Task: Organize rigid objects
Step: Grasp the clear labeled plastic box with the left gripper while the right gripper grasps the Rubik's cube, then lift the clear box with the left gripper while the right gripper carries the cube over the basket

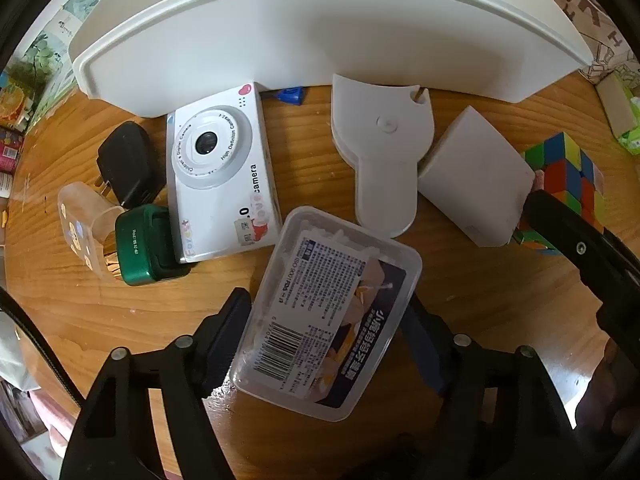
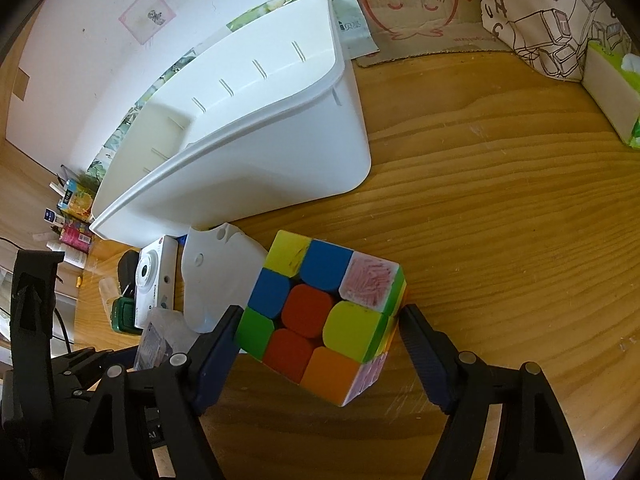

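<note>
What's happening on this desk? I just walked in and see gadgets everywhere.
A person with a handheld gripper in each hand is sorting small items on a wooden table. The left gripper straddles a clear plastic box from above, its fingers right against the sides. The right gripper brackets a colourful puzzle cube. Both items sit on the table. The white bin behind looks empty where it shows; a toy camera, chargers and white gadgets lie unsorted.
</note>
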`<state>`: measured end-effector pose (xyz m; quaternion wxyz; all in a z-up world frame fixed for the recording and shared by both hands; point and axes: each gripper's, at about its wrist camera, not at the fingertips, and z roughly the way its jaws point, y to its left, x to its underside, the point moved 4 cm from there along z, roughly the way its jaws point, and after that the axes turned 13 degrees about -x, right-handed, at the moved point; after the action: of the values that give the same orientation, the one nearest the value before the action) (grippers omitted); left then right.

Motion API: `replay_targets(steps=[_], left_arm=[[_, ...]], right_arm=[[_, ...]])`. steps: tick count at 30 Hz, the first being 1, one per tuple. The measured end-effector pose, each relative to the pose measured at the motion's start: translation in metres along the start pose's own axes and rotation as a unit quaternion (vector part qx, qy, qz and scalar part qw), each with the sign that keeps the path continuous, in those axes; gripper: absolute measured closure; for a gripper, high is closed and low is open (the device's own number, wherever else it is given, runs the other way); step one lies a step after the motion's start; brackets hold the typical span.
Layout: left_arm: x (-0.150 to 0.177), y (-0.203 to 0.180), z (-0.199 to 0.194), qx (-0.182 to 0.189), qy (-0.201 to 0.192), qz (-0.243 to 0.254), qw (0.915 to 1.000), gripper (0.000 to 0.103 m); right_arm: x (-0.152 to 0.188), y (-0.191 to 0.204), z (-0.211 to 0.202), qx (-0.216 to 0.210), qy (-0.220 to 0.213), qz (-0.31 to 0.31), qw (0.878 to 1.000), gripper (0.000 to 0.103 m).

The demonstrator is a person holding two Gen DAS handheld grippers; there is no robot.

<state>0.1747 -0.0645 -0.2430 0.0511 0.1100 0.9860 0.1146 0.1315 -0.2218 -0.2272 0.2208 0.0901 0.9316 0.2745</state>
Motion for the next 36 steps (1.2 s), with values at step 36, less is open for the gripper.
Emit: replay_targets(steps=[36], left_arm=[[0.079, 0.031, -0.034, 0.026, -0.044, -0.032, 0.9982, 0.033]], right_arm=[[0.034, 0.018, -0.052, 0.023, -0.040, -0.028, 0.999, 0.046]])
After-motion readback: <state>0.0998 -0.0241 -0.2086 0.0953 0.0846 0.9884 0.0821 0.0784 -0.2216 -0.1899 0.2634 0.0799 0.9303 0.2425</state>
